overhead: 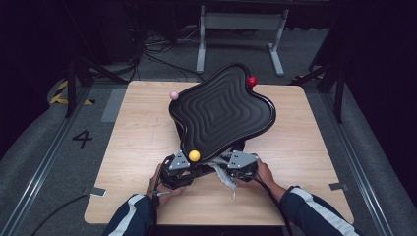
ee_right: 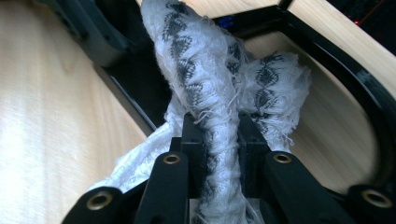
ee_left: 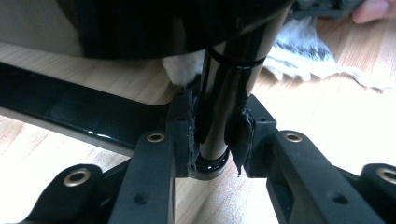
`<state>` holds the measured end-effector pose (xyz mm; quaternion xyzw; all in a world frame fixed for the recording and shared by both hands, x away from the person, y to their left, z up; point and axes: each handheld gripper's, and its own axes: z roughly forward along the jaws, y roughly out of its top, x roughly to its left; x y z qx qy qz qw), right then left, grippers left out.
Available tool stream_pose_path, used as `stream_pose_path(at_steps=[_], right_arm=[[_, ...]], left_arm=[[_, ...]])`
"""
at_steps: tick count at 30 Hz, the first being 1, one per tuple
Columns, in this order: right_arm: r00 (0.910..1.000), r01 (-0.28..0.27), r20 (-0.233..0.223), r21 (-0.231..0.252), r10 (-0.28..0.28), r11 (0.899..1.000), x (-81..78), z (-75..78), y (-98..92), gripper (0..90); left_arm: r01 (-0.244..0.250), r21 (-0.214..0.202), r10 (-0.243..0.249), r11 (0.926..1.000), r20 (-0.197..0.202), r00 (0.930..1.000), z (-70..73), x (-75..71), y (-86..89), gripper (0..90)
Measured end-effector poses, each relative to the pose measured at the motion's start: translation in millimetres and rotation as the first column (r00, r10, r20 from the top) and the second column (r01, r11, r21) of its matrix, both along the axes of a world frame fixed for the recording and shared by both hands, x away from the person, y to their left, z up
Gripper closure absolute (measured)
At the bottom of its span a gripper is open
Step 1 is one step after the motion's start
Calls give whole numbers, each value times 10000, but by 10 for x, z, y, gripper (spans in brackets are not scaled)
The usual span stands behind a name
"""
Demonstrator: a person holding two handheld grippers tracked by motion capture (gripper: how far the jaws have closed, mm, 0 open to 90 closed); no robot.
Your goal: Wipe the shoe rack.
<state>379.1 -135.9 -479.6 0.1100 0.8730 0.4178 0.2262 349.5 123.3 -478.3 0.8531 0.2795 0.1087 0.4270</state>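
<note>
left gripper (overhead: 183,166) is sitting at the near edge of the wooden table (overhead: 142,142), jaws closing on the glossy black post (ee_left: 223,102) that is carrying the black wavy tray (overhead: 221,110); in the left gripper view both pads are pressing the post from either side just above its foot, so it is gripping, jaws part open around the post. right gripper (overhead: 235,164) is sitting just beside it, jaws squeezing almost fully together on a white cloth with a dark woven pattern (ee_right: 219,93); in the right gripper view the cloth is bunching into a twisted roll running up between the pads, frayed ends spilling out to both sides. in the high view the cloth (overhead: 222,176) is hanging between the two grippers onto the table under the tray's near lobe. tray is tilting, standing over the middle of the table on a black base frame (ee_left: 70,112). a yellow ball (overhead: 194,156) is sitting at the near rim, a pink ball (overhead: 173,95) at the left rim, a red ball (overhead: 252,81) at the far right rim. both hands are resting low on the table.
</note>
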Motion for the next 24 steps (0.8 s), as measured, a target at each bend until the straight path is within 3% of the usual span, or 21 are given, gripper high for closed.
stream_pose_path(at_steps=[8,14,17,24], right_arm=[[9944,1010,340,-150,-1005,9948,189,-5,-209,777],[9792,2017,232,-69,-2015,9794,395,-11,-439,776],[9677,2488,465,-186,-2477,9684,451,-15,-514,773],[9613,2717,513,-172,-2705,9622,451,-12,-529,774]], left_arm=[[58,91,-58,9999,38,10000,0,-2,0,712],[96,73,-96,9999,31,9999,2,7,4,710],[113,124,-114,9999,35,9999,3,4,3,708],[94,18,-94,10000,4,10000,0,7,3,707]])
